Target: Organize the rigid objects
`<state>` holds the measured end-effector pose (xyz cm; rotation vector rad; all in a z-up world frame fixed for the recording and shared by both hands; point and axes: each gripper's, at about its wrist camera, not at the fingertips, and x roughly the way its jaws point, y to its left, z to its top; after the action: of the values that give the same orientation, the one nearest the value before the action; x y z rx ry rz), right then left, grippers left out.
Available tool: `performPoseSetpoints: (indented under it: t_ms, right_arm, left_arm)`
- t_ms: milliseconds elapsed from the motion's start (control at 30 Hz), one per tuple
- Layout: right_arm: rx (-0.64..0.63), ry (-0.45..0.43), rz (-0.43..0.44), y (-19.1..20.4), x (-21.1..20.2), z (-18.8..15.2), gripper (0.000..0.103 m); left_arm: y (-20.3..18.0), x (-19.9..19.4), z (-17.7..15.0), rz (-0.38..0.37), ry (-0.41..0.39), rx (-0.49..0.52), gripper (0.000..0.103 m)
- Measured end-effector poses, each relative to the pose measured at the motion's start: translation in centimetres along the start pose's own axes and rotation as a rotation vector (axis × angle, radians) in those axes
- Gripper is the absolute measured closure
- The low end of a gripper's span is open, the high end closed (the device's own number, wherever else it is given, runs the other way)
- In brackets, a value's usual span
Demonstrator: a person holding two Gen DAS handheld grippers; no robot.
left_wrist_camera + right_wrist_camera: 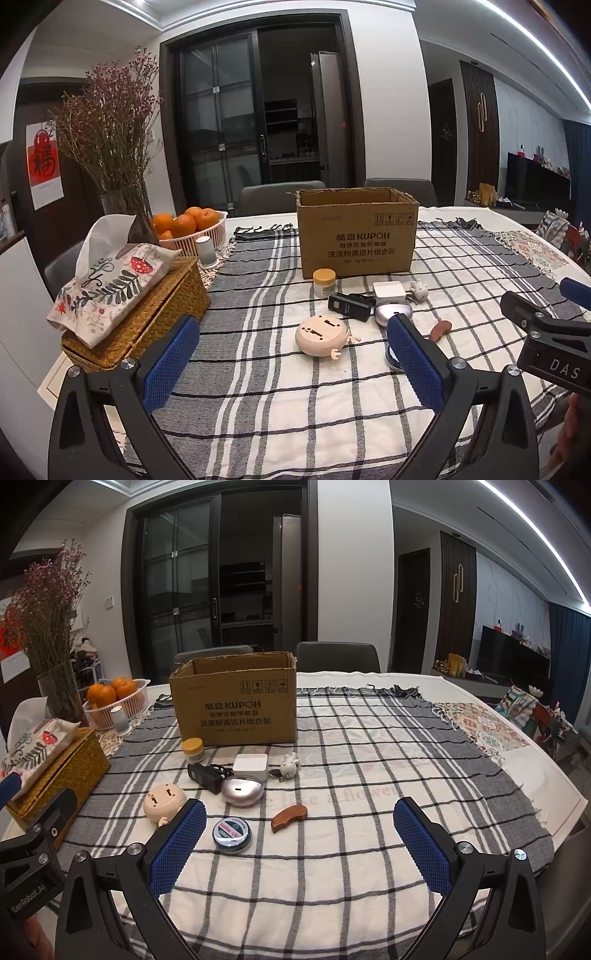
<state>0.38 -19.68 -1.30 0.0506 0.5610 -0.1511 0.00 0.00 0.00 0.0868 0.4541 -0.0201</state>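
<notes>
An open cardboard box stands on the checked tablecloth. In front of it lie a yellow-lidded jar, a black charger, a white adapter, a small white figurine, a silver oval case, a pink round toy, a brown wooden piece and a round tin. My left gripper is open and empty, near the toy. My right gripper is open and empty above the cloth.
A wicker box with a tissue pouch sits at the left. A basket of oranges, a small white cylinder and a vase of dried flowers stand behind it. Chairs stand beyond the table.
</notes>
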Motion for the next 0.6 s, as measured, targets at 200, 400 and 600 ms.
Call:
performPoseSetpoints:
  t_ms: [200,400,600]
  right_arm:
    - [0.0,0.0,0.0,0.01,0.01,0.01,0.0]
    - [-0.001,0.001,0.0,0.07,0.04,0.02,0.0]
    - [-0.001,0.001,0.0,0.08,0.04,0.0,0.0]
  left_arm:
    - [0.0,0.0,0.01,0.001,0.0,0.0,0.0]
    - [0.04,-0.02,0.02,0.0,-0.002,-0.001,0.0]
    - [0.03,-0.03,0.05,0.001,-0.001,-0.001,0.0]
